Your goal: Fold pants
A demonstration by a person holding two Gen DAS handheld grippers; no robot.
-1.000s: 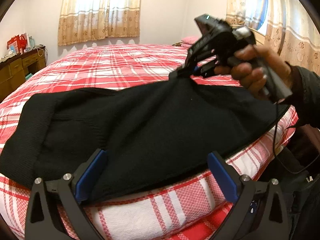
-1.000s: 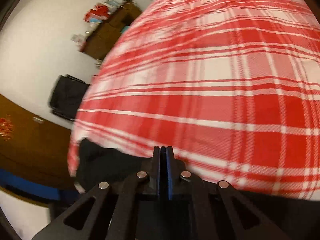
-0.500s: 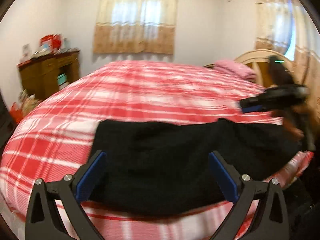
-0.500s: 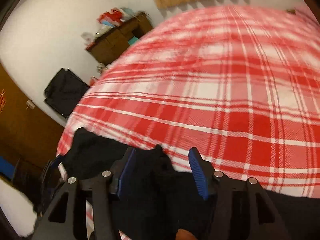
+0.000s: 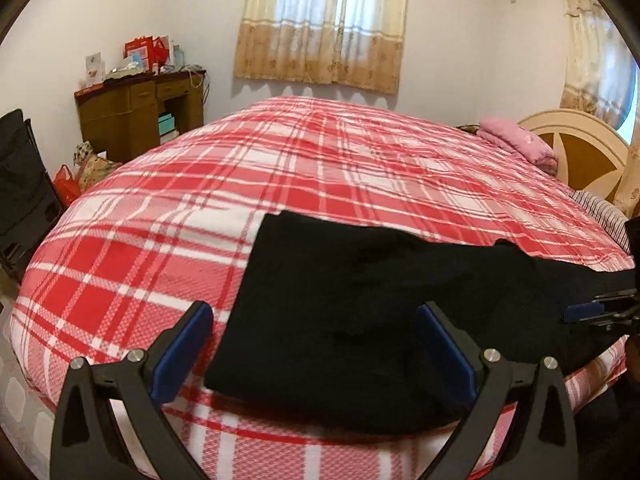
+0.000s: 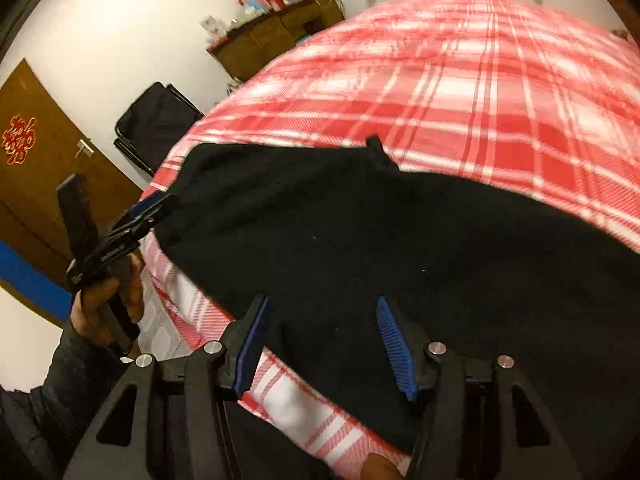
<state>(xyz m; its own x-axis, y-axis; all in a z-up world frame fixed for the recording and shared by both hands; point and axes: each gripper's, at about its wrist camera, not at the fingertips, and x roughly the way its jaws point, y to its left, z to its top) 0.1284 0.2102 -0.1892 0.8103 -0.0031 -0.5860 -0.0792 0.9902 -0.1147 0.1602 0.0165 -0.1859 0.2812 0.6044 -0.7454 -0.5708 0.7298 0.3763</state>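
Pants lay folded on the bed

Both grippers, left (image 5: 312, 354) and right (image 6: 324, 344), hung apart, empty. The black pants (image 5: 360, 300) looked soft, limp; best pinched at an edge.

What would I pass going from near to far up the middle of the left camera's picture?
Left gripper → black pants → red plaid bedspread → curtained window.
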